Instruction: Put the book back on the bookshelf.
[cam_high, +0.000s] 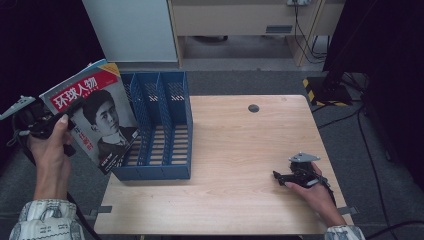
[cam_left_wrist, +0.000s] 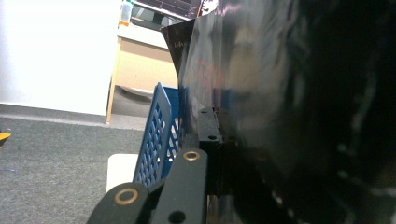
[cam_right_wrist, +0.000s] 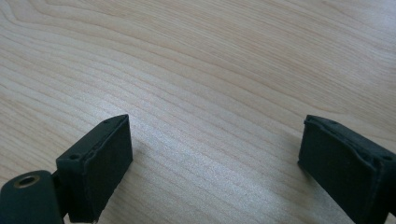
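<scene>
The left gripper (cam_high: 70, 112) clamps one magazine (cam_high: 95, 112), held tilted above the table's left edge, touching one blue file rack (cam_high: 160, 127) with three slots. Its red cover banner reads 环球人物. The right gripper (cam_high: 280, 176), jaws wide apart, rests on the wooden table (cam_high: 240, 145).

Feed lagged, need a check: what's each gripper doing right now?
Left gripper: shut on the magazine, held up beside the blue file rack.
Right gripper: open, holding nothing, low over the table.
</scene>
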